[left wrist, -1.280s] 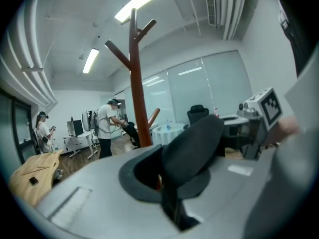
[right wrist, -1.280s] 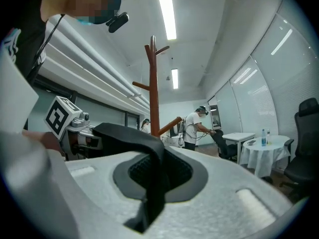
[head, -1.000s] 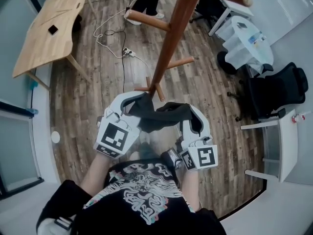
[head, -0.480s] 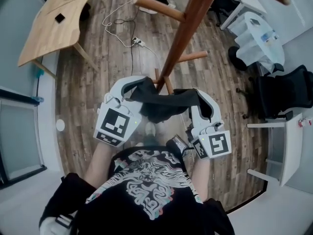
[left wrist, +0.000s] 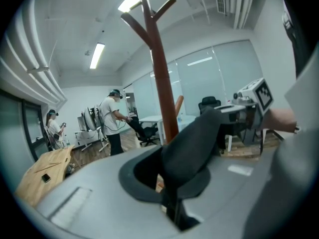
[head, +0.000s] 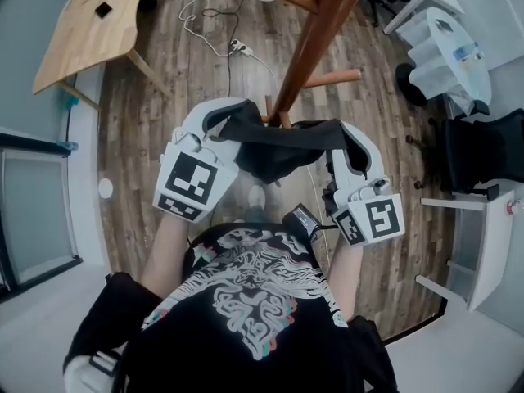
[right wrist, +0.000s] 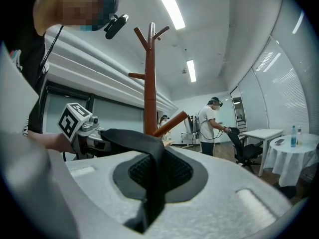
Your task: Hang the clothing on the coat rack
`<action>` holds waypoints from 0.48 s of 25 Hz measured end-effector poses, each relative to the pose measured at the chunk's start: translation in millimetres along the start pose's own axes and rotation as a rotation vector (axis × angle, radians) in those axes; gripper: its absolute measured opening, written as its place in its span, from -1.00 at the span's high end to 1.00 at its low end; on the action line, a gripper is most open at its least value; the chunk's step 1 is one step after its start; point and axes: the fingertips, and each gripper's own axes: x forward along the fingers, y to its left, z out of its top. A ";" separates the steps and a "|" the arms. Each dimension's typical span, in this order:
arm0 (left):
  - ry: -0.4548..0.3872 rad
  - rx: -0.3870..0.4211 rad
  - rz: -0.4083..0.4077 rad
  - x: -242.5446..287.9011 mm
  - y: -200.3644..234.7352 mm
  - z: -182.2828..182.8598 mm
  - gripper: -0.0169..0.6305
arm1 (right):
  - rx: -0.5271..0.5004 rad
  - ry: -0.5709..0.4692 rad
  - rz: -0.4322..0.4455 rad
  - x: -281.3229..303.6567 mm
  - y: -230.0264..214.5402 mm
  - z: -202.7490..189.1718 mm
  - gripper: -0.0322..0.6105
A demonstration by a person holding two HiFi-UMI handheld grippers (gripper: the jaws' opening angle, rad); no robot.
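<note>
A dark grey garment [head: 274, 147] hangs stretched between my two grippers, close to the trunk of the brown wooden coat rack [head: 315, 39]. My left gripper [head: 223, 125] is shut on the garment's left end, and the cloth [left wrist: 192, 146] drapes out of its closed jaws. My right gripper [head: 345, 144] is shut on the right end, where the cloth [right wrist: 152, 171] runs down between the jaws. The rack's trunk [left wrist: 160, 73] rises just beyond the garment, with pegs [right wrist: 149, 36] branching at its top, well above the grippers.
A lower peg [head: 332, 78] juts right just past the garment. A wooden table [head: 94, 23] stands at the far left, with cables and a power strip [head: 240, 49] on the floor. A white-covered table [head: 450, 51] and a black office chair [head: 491, 150] stand at right. People [left wrist: 113, 121] stand in the background.
Both grippers have carried the garment forward and upward toward the rack's trunk. The spread between them has widened slightly. Both grips are unchanged.
</note>
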 end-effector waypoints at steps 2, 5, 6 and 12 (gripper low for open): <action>0.008 -0.003 0.003 3.8 2.4 -1.7 0.96 | 0.008 0.003 0.007 4.2 -2.9 -2.6 0.83; 0.012 -0.008 0.006 9.1 7.5 -1.6 0.96 | 0.017 -0.007 0.022 10.1 -6.7 -0.6 0.83; 0.012 -0.010 0.007 10.8 9.2 -1.6 0.96 | 0.021 -0.012 0.028 12.0 -7.9 0.2 0.83; 0.011 -0.020 0.012 15.3 17.5 0.5 0.96 | 0.041 -0.030 0.050 22.7 -11.8 4.4 0.83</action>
